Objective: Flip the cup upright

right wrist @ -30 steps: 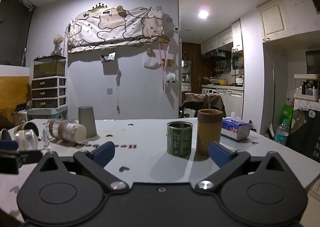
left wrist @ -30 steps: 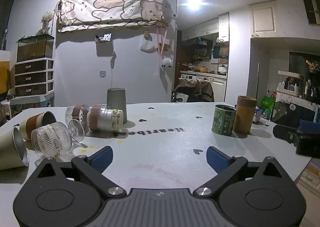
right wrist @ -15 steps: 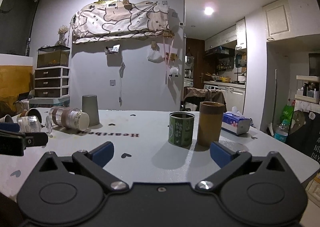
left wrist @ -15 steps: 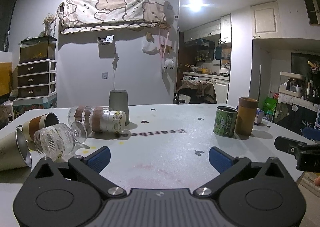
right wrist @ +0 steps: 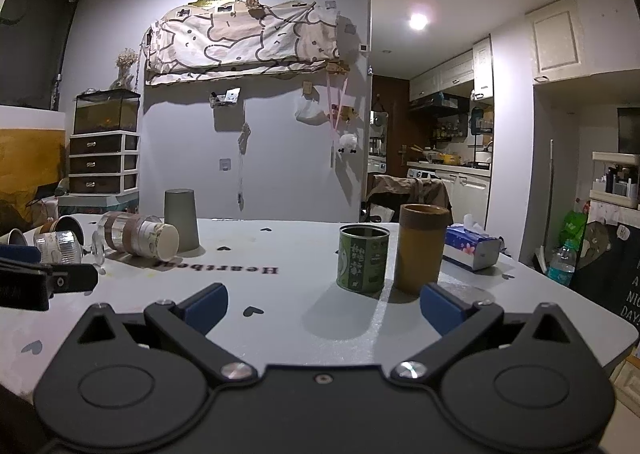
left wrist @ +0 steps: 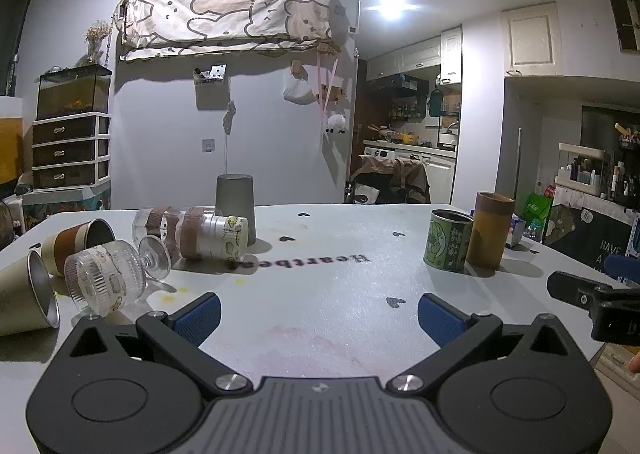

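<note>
Table (left wrist: 320,294), left to right.

1. Cream steel-lined cup (left wrist: 24,304): on its side at the left edge, mouth toward the camera.
2. Brown-sleeved cup (left wrist: 78,240): on its side behind it.
3. Ribbed stemmed glass (left wrist: 106,282): on its side, foot pointing right and back, bowl nearest the left gripper (left wrist: 318,318), just ahead-left of its left finger.
4. Clear banded tumbler (left wrist: 192,234): on its side, long axis across the view.
5. Grey cup (left wrist: 235,205): mouth down, behind the tumbler.
6. Green tin (right wrist: 362,258) and tan cylinder (right wrist: 420,248): upright, ahead of the right gripper (right wrist: 322,308).

Both grippers: fingers wide apart, holding nothing. Judgement: every tipped cup lies left, so the left gripper is nearer.
</note>
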`<act>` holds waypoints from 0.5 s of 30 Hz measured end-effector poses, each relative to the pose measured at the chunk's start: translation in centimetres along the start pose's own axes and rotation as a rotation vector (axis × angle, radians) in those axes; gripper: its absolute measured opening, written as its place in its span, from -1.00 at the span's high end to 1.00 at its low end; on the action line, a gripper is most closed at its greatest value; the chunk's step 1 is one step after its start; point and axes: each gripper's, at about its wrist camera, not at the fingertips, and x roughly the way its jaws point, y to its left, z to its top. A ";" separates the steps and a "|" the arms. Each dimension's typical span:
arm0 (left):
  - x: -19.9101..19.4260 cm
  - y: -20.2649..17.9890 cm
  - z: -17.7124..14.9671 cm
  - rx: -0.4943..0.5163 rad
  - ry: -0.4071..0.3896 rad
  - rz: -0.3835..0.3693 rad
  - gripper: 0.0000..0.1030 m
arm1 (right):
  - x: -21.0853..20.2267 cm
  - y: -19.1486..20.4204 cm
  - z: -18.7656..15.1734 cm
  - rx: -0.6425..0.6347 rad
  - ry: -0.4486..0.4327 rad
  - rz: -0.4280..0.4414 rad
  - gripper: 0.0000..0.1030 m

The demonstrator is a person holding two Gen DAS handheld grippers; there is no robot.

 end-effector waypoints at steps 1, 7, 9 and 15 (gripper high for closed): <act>0.0 0.0 0.0 0.001 0.001 -0.002 -1.00 | 0.0 0.0 0.0 -0.003 -0.002 -0.002 -1.00; 0.3 0.1 -0.2 -0.001 0.002 -0.005 -1.00 | -0.1 0.0 -0.1 -0.002 0.001 -0.012 -1.00; 0.3 0.1 -0.3 -0.006 0.001 -0.002 -1.00 | -0.1 0.1 -0.1 -0.008 0.003 -0.013 -1.00; 0.1 0.5 -0.4 -0.018 -0.003 0.004 -1.00 | -0.2 0.4 0.0 -0.017 -0.005 -0.013 -1.00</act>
